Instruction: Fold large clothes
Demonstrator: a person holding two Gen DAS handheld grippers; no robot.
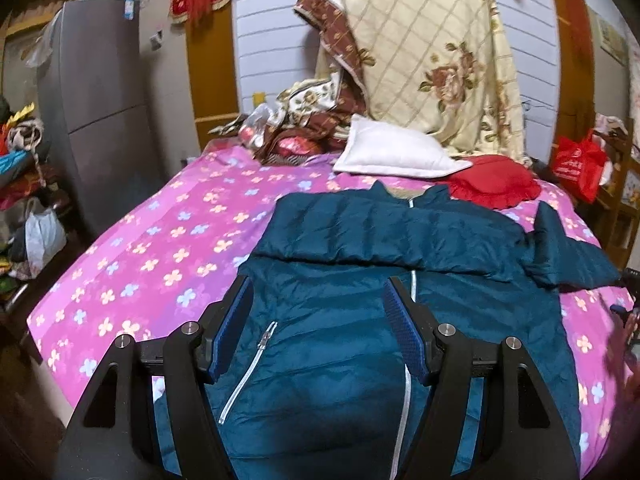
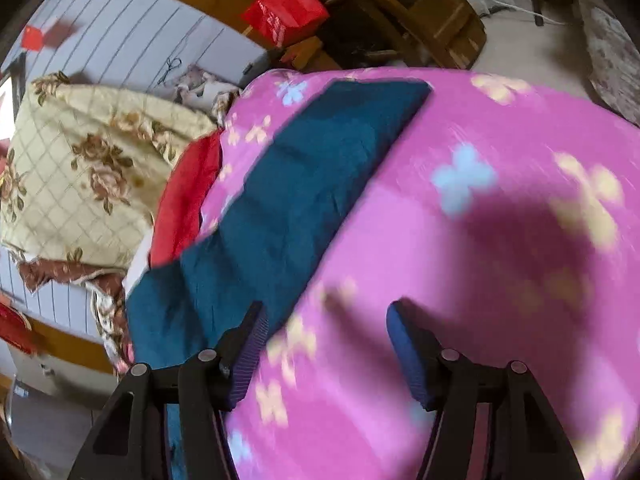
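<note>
So the teal puffer jacket [image 1: 340, 280] is lying front-up on the pink flowered bedspread [image 1: 160, 240], toward the bed's right side. Its long axis runs from the near edge to the headboard end, collar pointing at the white pillow [image 1: 396, 152]. One sleeve [image 1: 360, 232] is already folded across the chest; the other sleeve [image 2: 304, 184] sticks out toward the right edge of the bed.

The left gripper [image 1: 318, 328] hovers over the lower front, jaws spread, holding nothing. The right gripper [image 2: 324, 356] is also released, above the bedspread just beside that loose sleeve, and its view is blurry.

What I'd worry about: puffer fabric is slick and springy, so a shallow pinch could slip off, and the folded sleeve could slide back out when the other one gets pulled over.
</note>
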